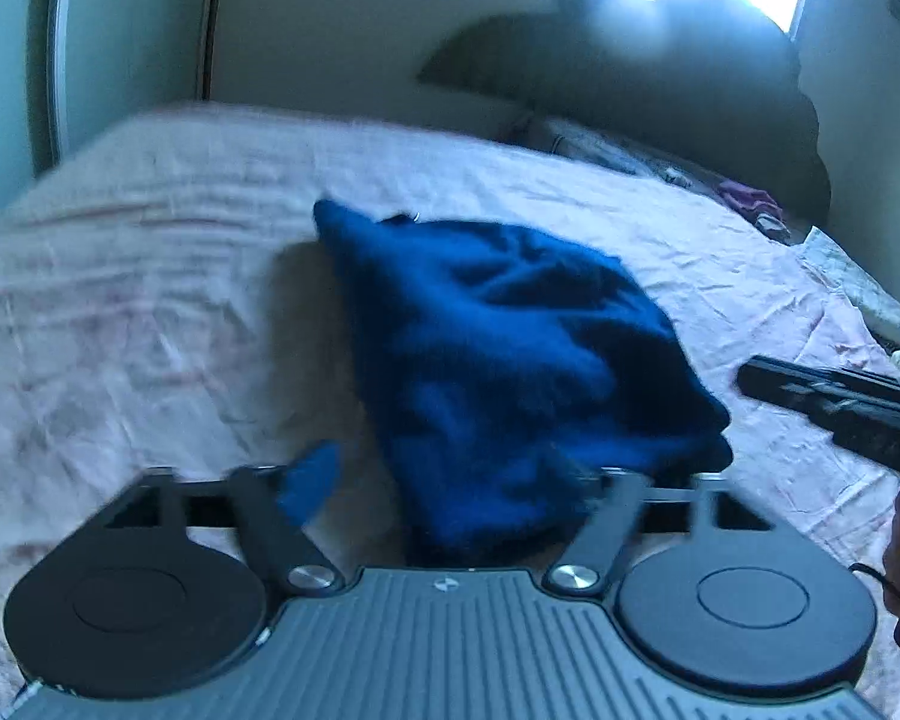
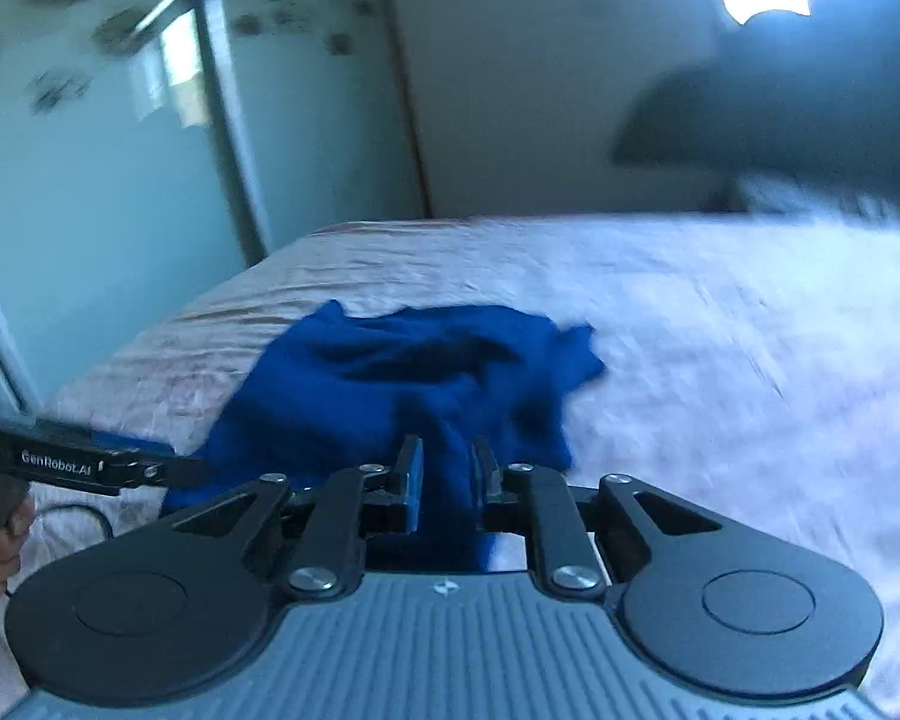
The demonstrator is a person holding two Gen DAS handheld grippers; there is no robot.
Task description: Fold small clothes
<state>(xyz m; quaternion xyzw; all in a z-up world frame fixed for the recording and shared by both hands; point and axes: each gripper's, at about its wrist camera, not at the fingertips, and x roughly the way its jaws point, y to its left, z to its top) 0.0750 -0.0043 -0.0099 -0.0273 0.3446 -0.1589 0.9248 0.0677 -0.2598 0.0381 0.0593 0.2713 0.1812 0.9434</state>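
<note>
Pink and wrinkled, the bed sheet (image 1: 150, 276) covered a bed beside a pale green sliding door (image 2: 90, 180). On the sheet lay a dark blue garment (image 1: 498, 360), all bunched up and not flat at all (both pictures were blurry, so I could not tell what kind of clothing it was).

The right hand-held gripper (image 2: 447, 474) had its two fingers nearly together with a fold of the blue cloth pinched between them. The left hand-held gripper (image 1: 450, 474) had its fingers spread wide apart, with the near edge of the cloth lying between them. It was not squeezing anything.

To do this step well, I think the left one should grab a corner, and then both should pull the cloth flat before folding. Pulling too fast could bunch it again.

No boxes or baskets showed anywhere.
</note>
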